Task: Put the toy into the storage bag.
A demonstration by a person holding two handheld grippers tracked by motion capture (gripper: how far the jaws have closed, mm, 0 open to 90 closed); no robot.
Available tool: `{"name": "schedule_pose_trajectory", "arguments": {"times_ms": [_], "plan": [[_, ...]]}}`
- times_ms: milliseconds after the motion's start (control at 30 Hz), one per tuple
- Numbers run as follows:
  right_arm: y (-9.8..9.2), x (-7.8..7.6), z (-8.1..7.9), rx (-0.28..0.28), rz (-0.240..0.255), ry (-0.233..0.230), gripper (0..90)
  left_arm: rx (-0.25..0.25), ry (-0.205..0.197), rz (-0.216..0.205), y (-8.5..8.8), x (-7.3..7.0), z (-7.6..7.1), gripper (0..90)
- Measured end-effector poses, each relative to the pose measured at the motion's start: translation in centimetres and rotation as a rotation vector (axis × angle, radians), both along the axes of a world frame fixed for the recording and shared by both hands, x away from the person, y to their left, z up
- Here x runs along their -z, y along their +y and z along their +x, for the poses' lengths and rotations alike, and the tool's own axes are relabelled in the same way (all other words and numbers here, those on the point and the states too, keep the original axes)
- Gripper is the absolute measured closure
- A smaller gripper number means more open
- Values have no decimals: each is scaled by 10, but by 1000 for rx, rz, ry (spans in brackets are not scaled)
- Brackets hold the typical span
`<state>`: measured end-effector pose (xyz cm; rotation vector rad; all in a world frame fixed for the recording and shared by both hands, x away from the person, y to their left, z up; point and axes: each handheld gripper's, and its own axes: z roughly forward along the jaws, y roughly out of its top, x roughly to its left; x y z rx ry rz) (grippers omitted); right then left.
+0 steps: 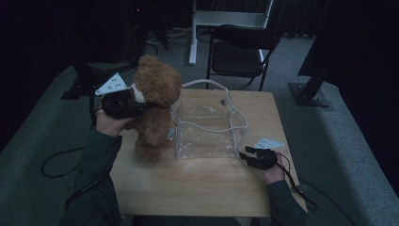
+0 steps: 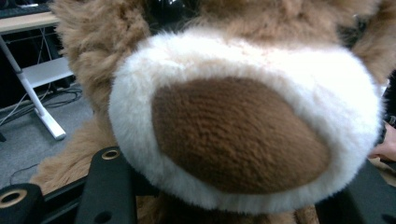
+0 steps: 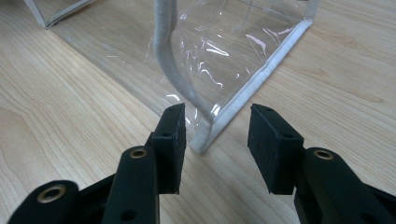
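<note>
A brown teddy bear [image 1: 154, 106] is held upright on the wooden counter [image 1: 202, 183], just left of a clear plastic bag [image 1: 209, 125] with white trim and a white handle [image 1: 205, 84]. The left gripper [image 1: 123, 102] is pressed against the bear's head. In the left gripper view the white muzzle [image 2: 243, 116] sits between the jaws, so the jaws are judged to be clamped on it, though the contact itself is hidden by fur. The bear's feet appear to rest on the counter.

The right gripper [image 1: 248, 153] is placed at the bag's near right corner [image 3: 205, 142]. In the right gripper view its jaws stand apart with nothing between them; the trimmed corner lies just ahead of the gap, not pinched. A handle strap [image 3: 170, 60] hangs down over the bag wall close to the left jaw.

Step in hand, as judged: the bag is to be steadied while the bear is lifted over and lowered in.

How it is done well:
- The corner trim should be gripped first, so the soft bag is not dragged or folded.
- The strap should be kept out of the pinch.
- The bear should be raised clear of the rim before being moved across; the bag mouth looks barely wider than the bear.
- The feet should go in first, with the head kept high.
- The muzzle hold is on soft plush, so slipping is a risk; slow motion is advised.
</note>
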<state>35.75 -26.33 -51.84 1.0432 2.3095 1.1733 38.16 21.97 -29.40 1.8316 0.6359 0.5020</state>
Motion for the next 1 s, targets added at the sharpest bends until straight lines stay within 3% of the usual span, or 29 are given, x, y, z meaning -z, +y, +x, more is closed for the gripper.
{"name": "schedule_pose_trajectory", "arguments": {"times_ms": [1000], "plan": [[-1, 1, 0, 0, -2, 6, 555, -20, -3, 0, -2, -15, 13, 439]]}}
